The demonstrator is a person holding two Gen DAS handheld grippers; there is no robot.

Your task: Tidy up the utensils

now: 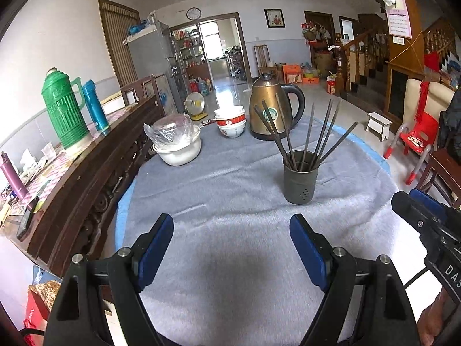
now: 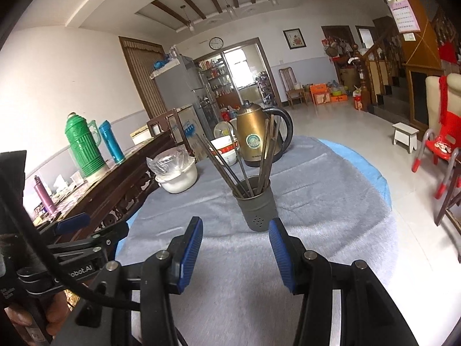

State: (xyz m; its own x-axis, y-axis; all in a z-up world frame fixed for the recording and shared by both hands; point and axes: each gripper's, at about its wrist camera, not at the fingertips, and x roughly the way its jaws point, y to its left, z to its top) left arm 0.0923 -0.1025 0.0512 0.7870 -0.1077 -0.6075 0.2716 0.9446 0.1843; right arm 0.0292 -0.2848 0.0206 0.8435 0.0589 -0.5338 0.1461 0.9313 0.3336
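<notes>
Grey-clothed table (image 1: 230,259) bears holder (image 1: 301,180), kettle (image 1: 270,109), bowls (image 1: 230,122), white pot (image 1: 180,148)

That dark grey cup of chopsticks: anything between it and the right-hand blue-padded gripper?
Nothing: only bare grey tablecloth separates the right gripper from the cup, seen from the right wrist.

chopsticks (image 1: 305,135) sit in the holder (image 1: 301,177) mid table (image 1: 230,259), kettle (image 1: 272,109) behind it, bowls (image 1: 231,121) and pot (image 1: 180,147) off left.

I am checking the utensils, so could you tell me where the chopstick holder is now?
In both wrist views the dark chopstick holder stands upright on the grey cloth, right of centre, in front of the bronze kettle.
</notes>
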